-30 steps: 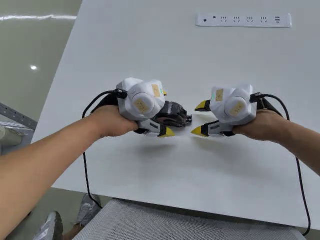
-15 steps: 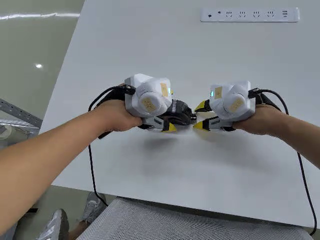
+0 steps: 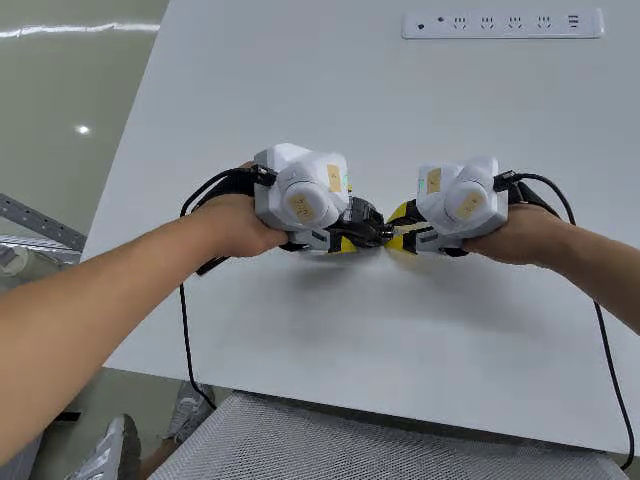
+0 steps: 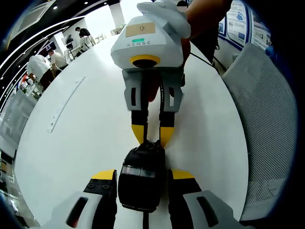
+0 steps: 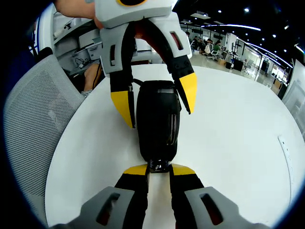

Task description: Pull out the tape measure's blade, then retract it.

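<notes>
One tape measure (image 4: 142,188) in left claw (image 4: 143,174)

My left gripper (image 3: 350,228) clamps the tape (image 3: 362,216) between its jaws. My right gripper (image 3: 397,229) meets it tip to tip, jaws pinched narrow on the hook (image 5: 158,165). Both arms (image 3: 110,300) reach inward, level.

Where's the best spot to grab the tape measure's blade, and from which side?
Pinch the end hook jutting from the front of the tape measure, coming head-on, opposite the left gripper clamping its sides. The right gripper has its fingers closed on it.
</notes>
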A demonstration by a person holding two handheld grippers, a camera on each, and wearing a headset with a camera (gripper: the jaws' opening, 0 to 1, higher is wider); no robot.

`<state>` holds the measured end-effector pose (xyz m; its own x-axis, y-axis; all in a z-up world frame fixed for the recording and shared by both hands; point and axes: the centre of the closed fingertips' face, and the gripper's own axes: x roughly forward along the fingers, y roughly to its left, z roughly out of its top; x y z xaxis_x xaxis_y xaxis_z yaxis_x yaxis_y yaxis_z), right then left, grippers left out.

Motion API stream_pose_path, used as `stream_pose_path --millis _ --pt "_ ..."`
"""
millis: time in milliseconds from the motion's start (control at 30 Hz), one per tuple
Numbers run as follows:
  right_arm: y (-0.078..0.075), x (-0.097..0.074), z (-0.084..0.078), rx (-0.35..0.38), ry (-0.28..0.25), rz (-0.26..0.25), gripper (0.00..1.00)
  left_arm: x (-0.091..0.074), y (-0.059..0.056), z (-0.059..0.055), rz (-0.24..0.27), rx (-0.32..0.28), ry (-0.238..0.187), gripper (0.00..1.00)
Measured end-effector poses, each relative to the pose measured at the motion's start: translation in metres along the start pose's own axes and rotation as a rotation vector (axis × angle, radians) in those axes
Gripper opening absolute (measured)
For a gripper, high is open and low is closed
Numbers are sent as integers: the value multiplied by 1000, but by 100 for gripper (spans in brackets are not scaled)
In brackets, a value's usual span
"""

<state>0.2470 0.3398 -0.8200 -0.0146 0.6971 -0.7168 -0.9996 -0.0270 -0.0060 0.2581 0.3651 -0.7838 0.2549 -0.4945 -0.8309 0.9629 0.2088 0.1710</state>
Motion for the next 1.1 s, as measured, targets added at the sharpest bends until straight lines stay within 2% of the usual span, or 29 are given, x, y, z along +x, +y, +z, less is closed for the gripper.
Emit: stream_pose_path --millis 133,467,767,1100 --pt "0 0 0 -4 4 7 13 -2 2 1 3 0 -5 33" --pt "-1 1 0 -23 6 16 13 -5 0 2 -4 22 10 32" --pt "-4 1 0 -41 9 6 12 -8 -1 4 -9 14 9 31" --pt "-4 0 -1 -30 5 2 11 -8 -1 3 -31 10 12 30"
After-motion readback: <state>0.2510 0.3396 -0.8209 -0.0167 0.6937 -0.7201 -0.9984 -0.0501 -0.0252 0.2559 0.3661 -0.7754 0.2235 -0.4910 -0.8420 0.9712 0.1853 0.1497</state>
